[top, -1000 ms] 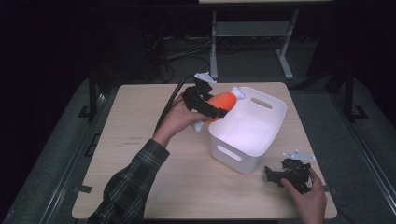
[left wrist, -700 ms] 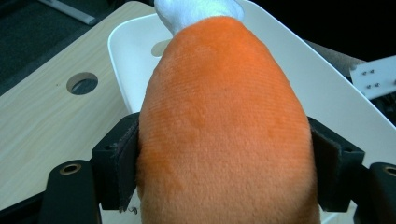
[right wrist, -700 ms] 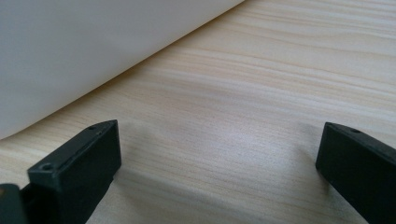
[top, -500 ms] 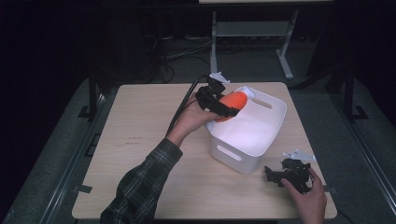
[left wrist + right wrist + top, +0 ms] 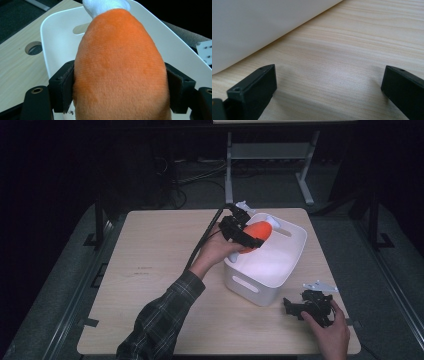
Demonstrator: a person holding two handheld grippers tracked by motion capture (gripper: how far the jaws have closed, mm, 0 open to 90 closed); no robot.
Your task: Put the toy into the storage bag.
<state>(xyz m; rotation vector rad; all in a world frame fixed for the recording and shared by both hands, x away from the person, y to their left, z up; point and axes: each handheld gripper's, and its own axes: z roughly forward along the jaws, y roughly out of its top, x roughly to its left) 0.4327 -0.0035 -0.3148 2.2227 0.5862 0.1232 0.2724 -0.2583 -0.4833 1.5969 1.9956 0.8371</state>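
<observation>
Toy [image 5: 256, 233], orange plush, sits clamped in your left hand-held gripper [image 5: 243, 235], poised over the far-left rim of the white bin [image 5: 250, 285], long axis pointing onward across it. Your right hand-held gripper [image 5: 306, 306] rests spread wide and empty on the table [image 5: 150, 270], near right.

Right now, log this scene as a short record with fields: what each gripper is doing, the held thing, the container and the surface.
left gripper: shut on the orange plush toy, held above the bin's rim
orange plush toy: squeezed between both jaw pads, white tip pointing away from the camera
white bin: upright on the table, slot handles in its walls, inside looks bare
right gripper: open, jaws apart with nothing between them, low on the table beside the bin's wall
table: light wood, round hole seen in the left gripper view
</observation>
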